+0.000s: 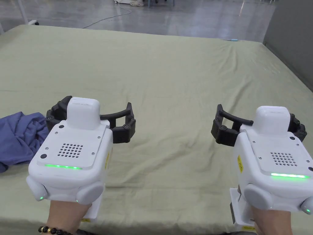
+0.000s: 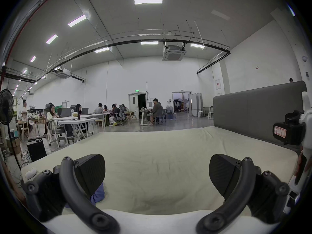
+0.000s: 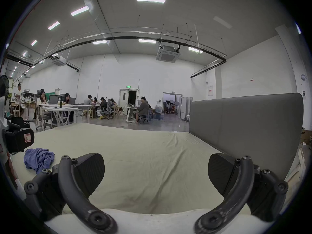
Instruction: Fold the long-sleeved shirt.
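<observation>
- Because the green sheet [image 1: 171, 76] covering the bed is loose and creased, a jaw that digs low could, I judge, pinch sheet along with cloth and drag both.
- While the grey headboard [image 3: 244, 119] runs along the right side of the bed, it stands well apart from the work and blocks nothing.
- Since the long-sleeved shirt [image 1: 18, 137], blue and crumpled in a heap, lies at the bed's left edge just beside the left gripper [image 1: 91, 117], a blind grab could catch several layers at once, leaving sleeves tangled; the heap could also slide off that edge if pulled outward.
- As the left gripper hovers with jaws wide apart and empty, nothing is between it and the heap.
- Though the right gripper [image 1: 259, 125] is likewise spread and empty, it hangs well apart from the shirt, across bare sheet.
- Beyond the bed, people [image 3: 67, 101] sit at tables, far off.
</observation>
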`<action>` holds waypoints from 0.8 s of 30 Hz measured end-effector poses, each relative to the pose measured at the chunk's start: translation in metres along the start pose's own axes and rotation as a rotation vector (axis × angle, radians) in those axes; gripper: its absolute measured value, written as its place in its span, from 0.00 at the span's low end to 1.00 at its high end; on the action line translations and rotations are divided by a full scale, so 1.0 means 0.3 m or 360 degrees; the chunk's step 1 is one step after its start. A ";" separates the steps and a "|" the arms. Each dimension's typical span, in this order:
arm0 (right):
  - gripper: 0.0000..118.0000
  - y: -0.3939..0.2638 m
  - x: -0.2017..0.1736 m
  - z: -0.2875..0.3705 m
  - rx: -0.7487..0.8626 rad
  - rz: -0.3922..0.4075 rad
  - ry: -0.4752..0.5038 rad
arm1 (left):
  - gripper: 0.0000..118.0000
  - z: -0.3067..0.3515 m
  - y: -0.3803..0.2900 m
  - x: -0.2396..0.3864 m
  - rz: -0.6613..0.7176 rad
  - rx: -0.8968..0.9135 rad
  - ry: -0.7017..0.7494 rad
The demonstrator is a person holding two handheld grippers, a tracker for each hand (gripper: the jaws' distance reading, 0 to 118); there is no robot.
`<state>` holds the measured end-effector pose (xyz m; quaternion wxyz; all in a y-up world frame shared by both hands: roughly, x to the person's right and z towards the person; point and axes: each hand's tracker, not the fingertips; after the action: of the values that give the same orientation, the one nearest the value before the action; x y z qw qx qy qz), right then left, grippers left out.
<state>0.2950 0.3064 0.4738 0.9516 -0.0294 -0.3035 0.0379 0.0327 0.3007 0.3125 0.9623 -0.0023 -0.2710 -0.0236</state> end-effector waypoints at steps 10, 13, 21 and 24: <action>1.00 -0.003 0.004 -0.003 -0.0003 0.0001 -0.0023 | 1.00 -0.002 -0.021 0.021 -0.0077 0.0039 0.0052; 1.00 -0.002 0.014 -0.002 0.0000 -0.0011 -0.0037 | 1.00 0.006 -0.023 0.021 -0.0054 0.0045 0.0046; 0.92 0.010 0.024 0.008 -0.0068 -0.0057 0.0014 | 0.93 0.012 -0.012 0.035 -0.0028 -0.0137 0.0066; 0.00 0.000 0.011 -0.003 -0.0074 -0.0008 -0.0122 | 0.00 0.008 -0.015 0.034 0.0007 -0.0166 0.0099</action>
<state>0.2982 0.3065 0.4750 0.9384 -0.0494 -0.3408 0.0296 0.0400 0.2959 0.3198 0.9689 -0.0523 -0.2393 -0.0356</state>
